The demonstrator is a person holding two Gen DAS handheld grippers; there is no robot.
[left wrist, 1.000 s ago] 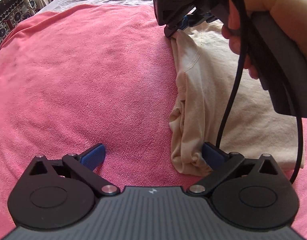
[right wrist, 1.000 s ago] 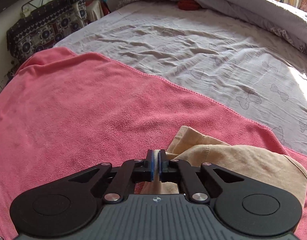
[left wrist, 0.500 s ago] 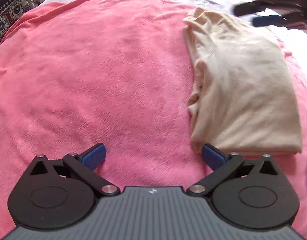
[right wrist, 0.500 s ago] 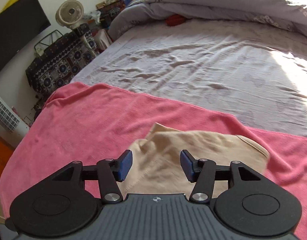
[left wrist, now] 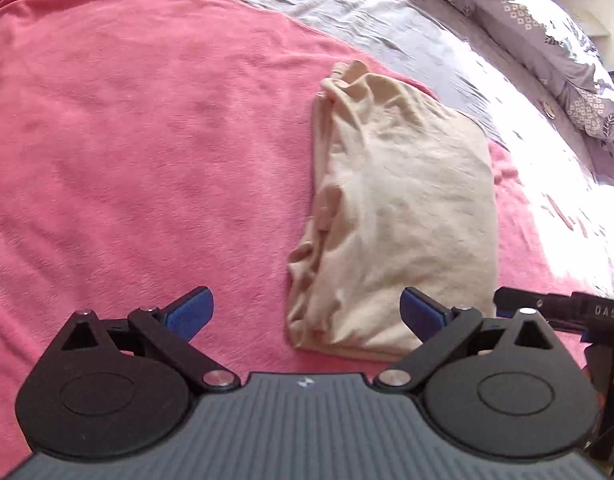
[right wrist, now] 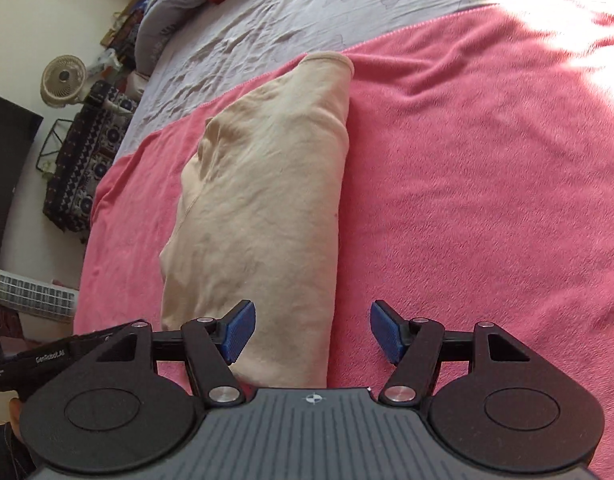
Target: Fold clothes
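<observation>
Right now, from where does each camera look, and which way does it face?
Left wrist: on the left gripper, jaws open, looking down the shirt on the pink towel; the right gripper's edge shows at right.
Right wrist: on the right gripper, jaws opening, nothing gripped, looking down over the shirt's near end toward a fan.
Shared: shirt, towel, grey sheet.

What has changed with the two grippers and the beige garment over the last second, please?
The right gripper let go of the beige garment's far corner, which it had pinched shut, and drew back to the near end; its jaws are opening, nothing pressed between them. The garment settled flat, folded lengthwise, on the pink towel. The left gripper stayed open, holding nothing.
</observation>
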